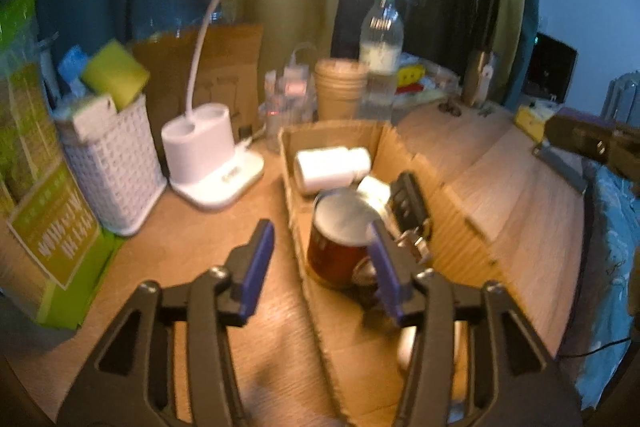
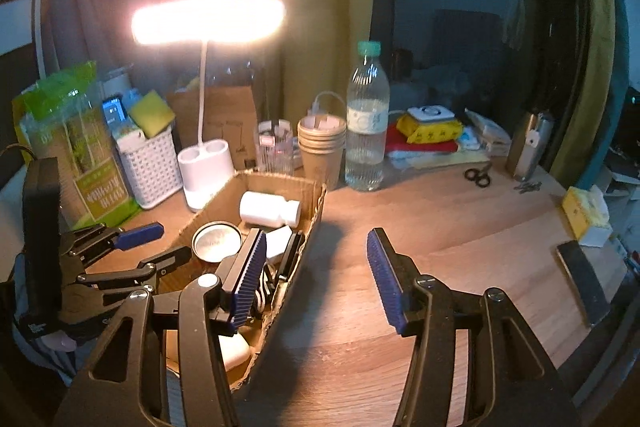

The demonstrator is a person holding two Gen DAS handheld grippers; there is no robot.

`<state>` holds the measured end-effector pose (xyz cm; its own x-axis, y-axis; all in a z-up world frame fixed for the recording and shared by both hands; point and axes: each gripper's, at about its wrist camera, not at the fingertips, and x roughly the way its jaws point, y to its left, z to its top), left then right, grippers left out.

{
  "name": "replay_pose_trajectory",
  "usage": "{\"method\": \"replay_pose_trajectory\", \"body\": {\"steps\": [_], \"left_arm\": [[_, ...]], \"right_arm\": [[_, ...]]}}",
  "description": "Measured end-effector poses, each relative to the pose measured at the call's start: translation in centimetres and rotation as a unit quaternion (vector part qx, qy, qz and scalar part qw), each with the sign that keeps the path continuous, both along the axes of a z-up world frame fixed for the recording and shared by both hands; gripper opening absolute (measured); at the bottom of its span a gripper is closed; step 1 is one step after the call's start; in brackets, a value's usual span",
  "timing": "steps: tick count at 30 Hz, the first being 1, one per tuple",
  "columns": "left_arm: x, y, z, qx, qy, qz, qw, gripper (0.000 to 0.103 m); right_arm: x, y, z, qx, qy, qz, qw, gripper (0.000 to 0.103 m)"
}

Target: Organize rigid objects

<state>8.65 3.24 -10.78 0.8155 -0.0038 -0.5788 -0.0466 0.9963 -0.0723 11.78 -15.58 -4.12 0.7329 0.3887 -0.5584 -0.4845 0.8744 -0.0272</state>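
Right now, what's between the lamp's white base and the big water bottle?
A clear glass and stacked paper cups stand between lamp base and water bottle, seen in the right wrist view.

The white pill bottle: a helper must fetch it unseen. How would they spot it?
Find the open cardboard box in front of the desk lamp. At its far end the white pill bottle lies on its side. The brown jar beside it stands upright, metal-lidded.
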Motion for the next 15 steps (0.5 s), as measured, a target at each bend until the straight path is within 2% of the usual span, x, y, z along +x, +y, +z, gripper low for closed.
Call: {"method": "replay_pose_trajectory", "body": {"steps": [5, 15], "left_arm": [[-0.9, -1.5, 2.7, 0.007, -0.024, -0.008, 0.9997, 0.054], [-2.4, -4.0, 6.7, 0.006, -0.055, -0.022, 0.9982, 0.055]], "right_arm": [[-0.8, -1.7, 1.9, 0.017, -0.026, -0.016, 0.999, 0.062], [-1.7, -3.7, 3.3, 0.032, -0.050, -0.040, 0.997, 0.063]]}}
